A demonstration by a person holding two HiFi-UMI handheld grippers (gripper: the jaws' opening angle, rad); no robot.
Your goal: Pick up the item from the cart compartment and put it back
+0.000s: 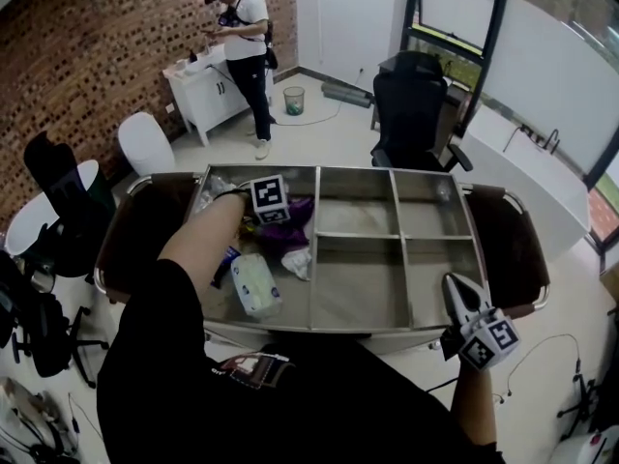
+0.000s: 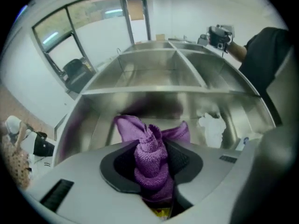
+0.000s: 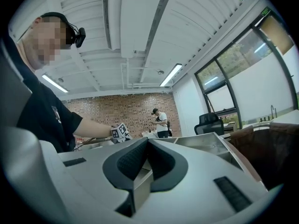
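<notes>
A purple cloth (image 2: 150, 164) is bunched up between the dark pads of my left gripper (image 2: 152, 146), which is shut on it. In the head view that gripper (image 1: 275, 224) reaches into the far part of the left compartment of the steel cart (image 1: 387, 170), with the purple cloth (image 1: 298, 213) spilling out beside it. My right gripper (image 1: 451, 282) hovers over the cart's near right rim. In the right gripper view its jaws (image 3: 147, 141) meet at the tips with nothing between them.
The left compartment also holds a white packet (image 1: 254, 285) and crumpled white paper (image 1: 298, 262). The middle and right compartments look bare. A black office chair (image 1: 411, 104) stands behind the cart. A person (image 1: 242, 37) stands at a white cabinet farther back, near a small bin (image 1: 294, 100).
</notes>
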